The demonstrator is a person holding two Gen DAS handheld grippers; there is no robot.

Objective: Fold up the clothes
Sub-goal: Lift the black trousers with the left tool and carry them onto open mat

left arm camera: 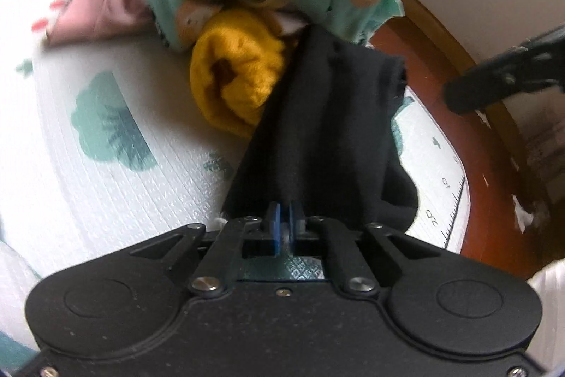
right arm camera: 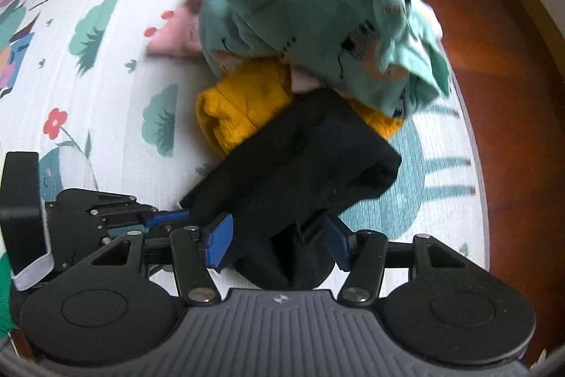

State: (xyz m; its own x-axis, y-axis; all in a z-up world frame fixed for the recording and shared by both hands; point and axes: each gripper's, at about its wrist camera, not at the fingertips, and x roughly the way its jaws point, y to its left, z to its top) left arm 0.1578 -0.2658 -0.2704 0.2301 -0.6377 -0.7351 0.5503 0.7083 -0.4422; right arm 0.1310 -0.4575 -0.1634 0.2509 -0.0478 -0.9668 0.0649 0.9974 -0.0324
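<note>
A: The left claw is clenched on an edge of the black garment; the right claw stands spread, with black cloth bunched between its pads but not pinched.

B: Its far end seems caught under the pile on the mat. A hard pull could drag the yellow knit and teal print along.

A: It's plain, dark, creased lengthwise, stretched from the pile to the near claws.
</note>
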